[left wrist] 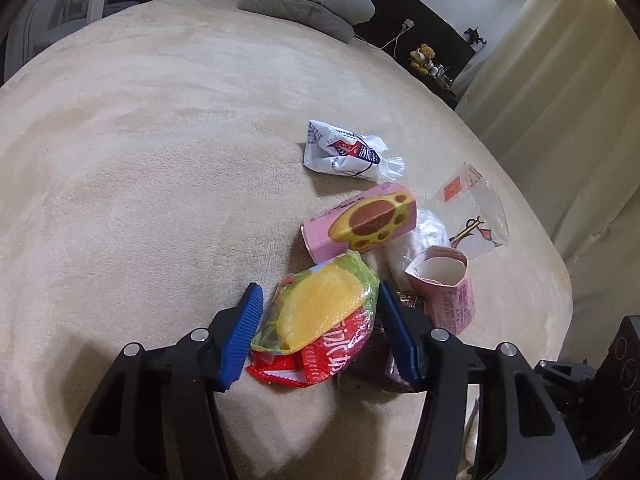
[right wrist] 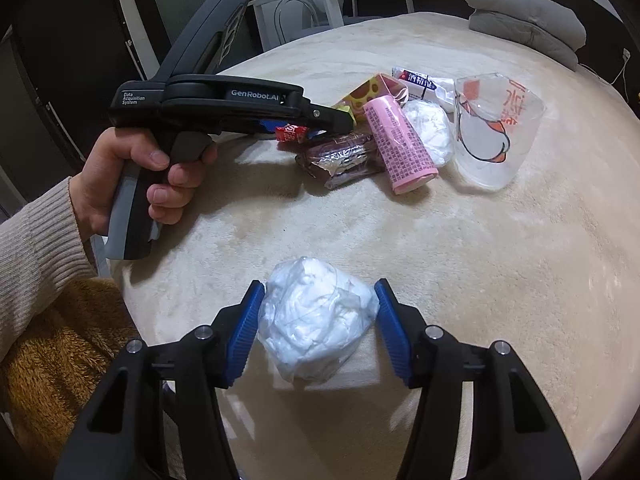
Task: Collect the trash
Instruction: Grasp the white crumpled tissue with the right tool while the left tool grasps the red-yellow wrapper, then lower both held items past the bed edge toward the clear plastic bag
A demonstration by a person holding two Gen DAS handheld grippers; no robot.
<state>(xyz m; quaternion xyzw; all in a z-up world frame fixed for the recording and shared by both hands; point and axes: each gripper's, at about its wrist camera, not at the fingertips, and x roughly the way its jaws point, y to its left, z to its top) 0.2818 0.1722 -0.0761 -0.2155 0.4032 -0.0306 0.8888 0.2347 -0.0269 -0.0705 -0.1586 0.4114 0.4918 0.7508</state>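
Left hand-held gripper (left wrist: 320, 330) pinches the crinkly yellow-red-green foil snack wrapper (left wrist: 320, 320) at mid-body, light and slippery; right hand-held gripper (right wrist: 318, 328) holds the soft crumpled white plastic wad (right wrist: 316, 320) at 6 o'clock.

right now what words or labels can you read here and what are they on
"GenRobot.AI": side of the left claw body.
"Data Acquisition System": rear of the same body.
Red chip bag: large white characters, cut off, not readable.
Pink carton: dense fine print, too small.
White wrapper: blue and red print, too blurred.
Clear cup: orange characters, not legible.
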